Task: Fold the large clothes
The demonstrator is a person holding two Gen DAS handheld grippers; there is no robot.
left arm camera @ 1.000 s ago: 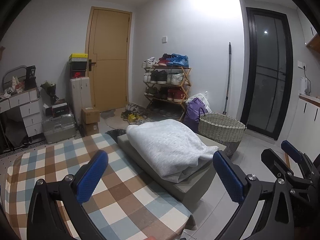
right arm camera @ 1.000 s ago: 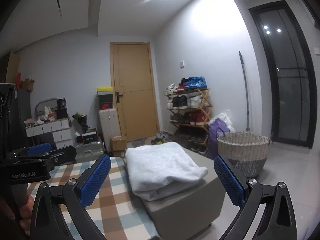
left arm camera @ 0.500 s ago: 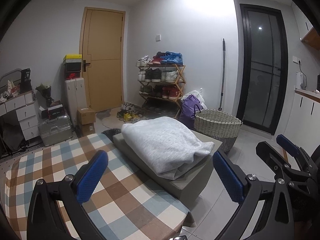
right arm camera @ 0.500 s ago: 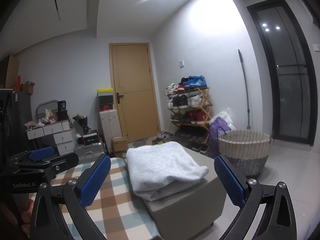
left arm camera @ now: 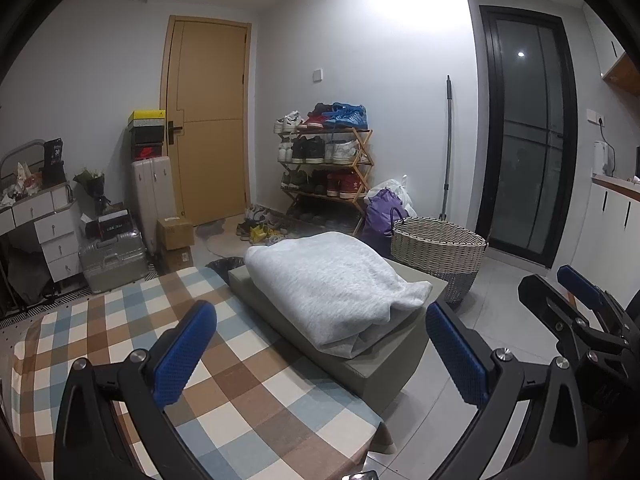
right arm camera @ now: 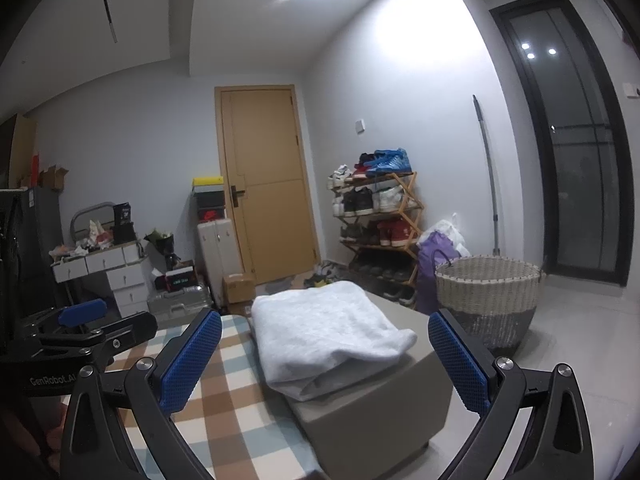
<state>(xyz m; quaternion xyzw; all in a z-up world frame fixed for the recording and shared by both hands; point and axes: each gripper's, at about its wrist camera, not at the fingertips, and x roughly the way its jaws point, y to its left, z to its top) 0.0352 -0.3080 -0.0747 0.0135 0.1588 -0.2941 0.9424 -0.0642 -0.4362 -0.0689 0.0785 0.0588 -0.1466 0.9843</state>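
Folded grey garment (left arm camera: 332,284) lies on a grey block (left arm camera: 384,360) just beside the checked tablecloth (left arm camera: 240,392), its layered edges towards the cameras. Left gripper (left arm camera: 320,356) and right gripper (right arm camera: 326,364) hover apart from it, jaws spread wide and empty. Behind stands a woven basket (right arm camera: 488,292), seemingly on the floor.

We read this as a lived-in home, an entry area merging into living space. A tan door (left arm camera: 208,120) sits beside a wooden shoe rack (left arm camera: 326,160) full of sneakers, with more shoes loose on the floor. Suitcases (left arm camera: 112,258), cardboard boxes (left arm camera: 175,233) and shoeboxes pile by the wall. A white drawer unit (left arm camera: 52,224) holds clutter, and a woven laundry basket (left arm camera: 438,250) stands near a dark glass door (left arm camera: 524,128). We see a checked cloth (left arm camera: 248,384) covering the near surface, next to a grey ottoman (right arm camera: 380,412).
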